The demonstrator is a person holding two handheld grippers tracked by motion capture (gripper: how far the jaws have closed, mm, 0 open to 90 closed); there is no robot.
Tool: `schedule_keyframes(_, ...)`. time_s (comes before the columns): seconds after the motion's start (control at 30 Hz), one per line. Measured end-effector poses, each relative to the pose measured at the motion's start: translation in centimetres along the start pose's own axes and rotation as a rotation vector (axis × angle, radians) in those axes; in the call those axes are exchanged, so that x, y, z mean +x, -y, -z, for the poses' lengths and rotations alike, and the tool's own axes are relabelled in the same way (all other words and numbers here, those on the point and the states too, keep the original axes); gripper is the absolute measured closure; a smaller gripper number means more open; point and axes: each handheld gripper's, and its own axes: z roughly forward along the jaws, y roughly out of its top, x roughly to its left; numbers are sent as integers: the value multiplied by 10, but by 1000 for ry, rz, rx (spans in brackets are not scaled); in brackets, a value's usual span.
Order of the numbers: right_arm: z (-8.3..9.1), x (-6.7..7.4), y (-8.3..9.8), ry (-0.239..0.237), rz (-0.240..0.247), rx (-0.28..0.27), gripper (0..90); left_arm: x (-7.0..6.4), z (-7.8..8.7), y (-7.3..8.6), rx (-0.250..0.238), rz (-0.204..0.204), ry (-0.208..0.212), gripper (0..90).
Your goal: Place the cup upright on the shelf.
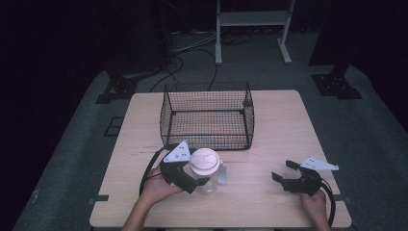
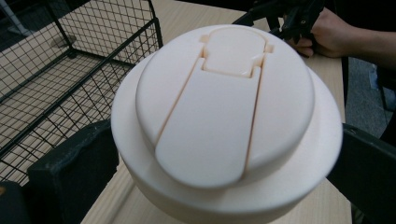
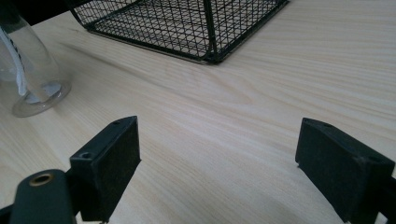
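Observation:
A clear jug with a cream lid (image 1: 205, 162) stands on the wooden table (image 1: 260, 202) in front of the wire basket (image 1: 207, 131). My left gripper (image 1: 199, 174) is open, one jaw on each side of the jug below the lid. The lid (image 2: 224, 107) hides whether the jaws touch the body. My right gripper (image 1: 281, 170) is open over bare table to the right, with nothing between its fingers (image 3: 109, 158). The jug's clear base (image 3: 35, 95) stands at the far left of the right gripper view.
The black wire basket (image 2: 70, 70) stands just behind the jug, and its corner (image 3: 210, 51) lies ahead of the right gripper. The other hand and its gripper (image 2: 285, 18) are past the lid. Bare wood lies between the two grippers.

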Motion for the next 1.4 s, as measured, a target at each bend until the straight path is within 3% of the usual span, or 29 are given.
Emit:
schedule_keyframes(0.33, 0, 0, 0, -3, -1, 1, 129, 5, -7, -6, 35, 19, 38, 0)
schedule_keyframes(0.5, 0, 0, 0, -3, -2, 1, 129, 4, -11, -10, 57, 3, 59, 4)
schedule_keyframes(0.67, 0, 0, 0, -4, -3, 1, 129, 6, -13, -13, 82, -2, 61, 42)
schedule_keyframes(0.93, 0, 0, 0, -6, -2, 0, 129, 6, -14, -19, 128, 8, 62, 47)
schedule_keyframes(1.4, 0, -1, 0, -10, -7, -1, 129, 6, -15, -33, 205, -12, 71, 51)
